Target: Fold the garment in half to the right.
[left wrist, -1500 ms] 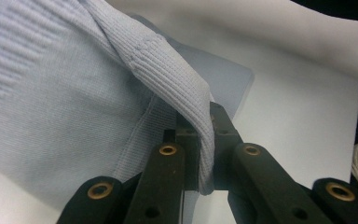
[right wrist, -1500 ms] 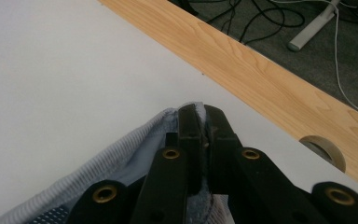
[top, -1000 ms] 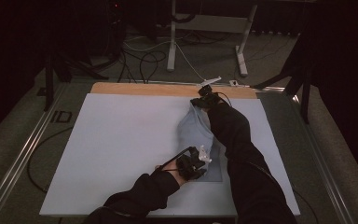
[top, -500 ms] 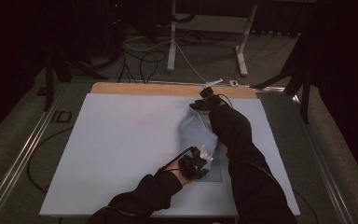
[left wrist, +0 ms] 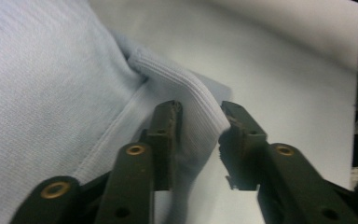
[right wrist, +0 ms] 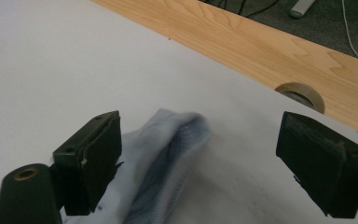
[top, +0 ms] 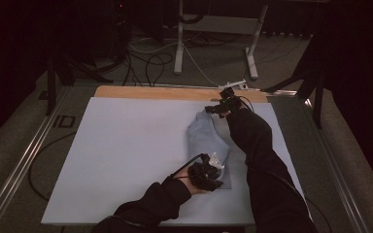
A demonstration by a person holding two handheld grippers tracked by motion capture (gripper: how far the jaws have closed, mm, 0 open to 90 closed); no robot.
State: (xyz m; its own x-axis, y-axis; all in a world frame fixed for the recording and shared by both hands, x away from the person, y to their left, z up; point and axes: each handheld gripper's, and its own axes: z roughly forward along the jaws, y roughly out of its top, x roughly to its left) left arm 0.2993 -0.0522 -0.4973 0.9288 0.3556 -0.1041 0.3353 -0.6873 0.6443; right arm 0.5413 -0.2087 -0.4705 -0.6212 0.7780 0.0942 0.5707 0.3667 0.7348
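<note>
A light blue sock (top: 206,138) lies lengthwise on the white sheet (top: 126,145), toe far, cuff near. My left gripper (top: 217,167) is at the cuff end. In the left gripper view its jaws (left wrist: 200,116) have just been opening, and the ribbed cuff (left wrist: 200,107) still stands loosely between them. My right gripper (top: 214,109) is at the toe end. Its jaws (right wrist: 200,140) have just been opening and stand wide apart, with the blurred toe of the sock (right wrist: 168,154) lying between them, untouched by the pads (right wrist: 98,140).
A wooden table edge (right wrist: 242,42) runs beyond the sheet, with a round tape roll (right wrist: 303,93) on it. Metal rails (top: 24,160) flank the table. Cables and a stand's legs (top: 179,43) lie on the floor behind.
The right gripper's jaws have spread wide, let go of the sock's toe and drawn a little to the right. The left gripper's jaws have parted slightly around the cuff.
</note>
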